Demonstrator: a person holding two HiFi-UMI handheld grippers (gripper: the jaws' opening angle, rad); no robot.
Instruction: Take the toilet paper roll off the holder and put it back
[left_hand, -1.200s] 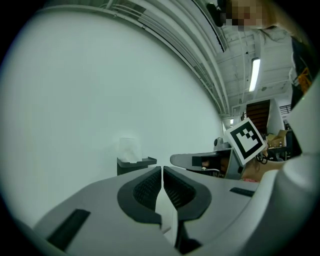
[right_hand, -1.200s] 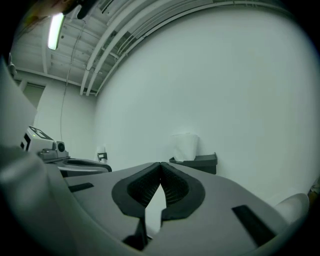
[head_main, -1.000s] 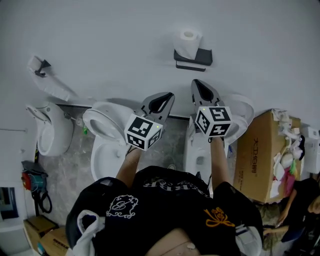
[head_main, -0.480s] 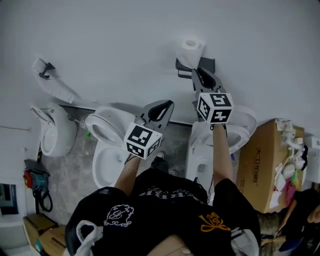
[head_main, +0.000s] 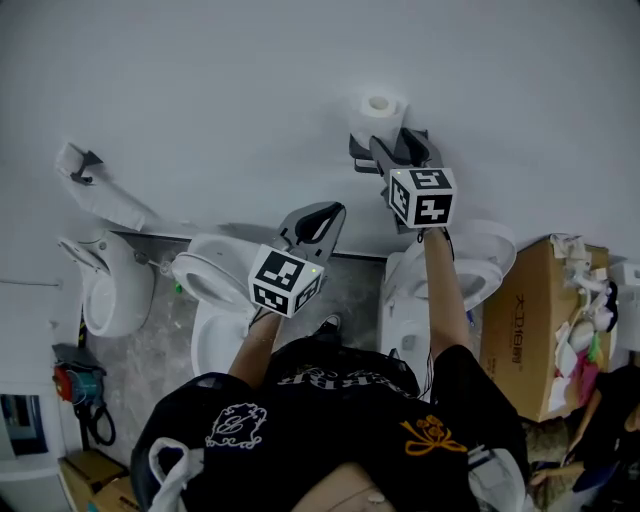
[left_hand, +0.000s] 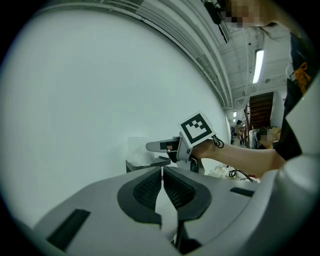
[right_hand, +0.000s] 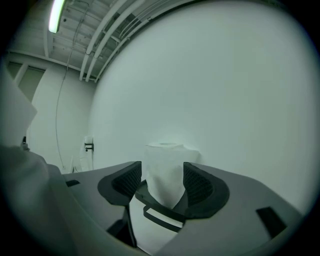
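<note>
A white toilet paper roll (head_main: 380, 108) stands upright on a black wall holder (head_main: 357, 152). My right gripper (head_main: 402, 150) reaches up to the holder just below the roll. In the right gripper view the roll (right_hand: 165, 170) shows between the two dark pads (right_hand: 131, 182), which do not press on it, above the holder (right_hand: 156, 201). The jaws of this gripper (right_hand: 162, 182) are opening. My left gripper (head_main: 322, 214) hangs lower and to the left, away from the holder, its jaws (left_hand: 163, 172) shut with nothing between them.
Two white toilets (head_main: 215, 280) (head_main: 455, 262) stand against the wall below the holder. A cardboard box (head_main: 520, 320) sits at the right. Another white fixture (head_main: 100, 285) and a wall bracket (head_main: 85, 160) are at the left.
My right gripper has risen towards the wall holder and its jaws have spread around the roll. The left gripper has hardly moved.
</note>
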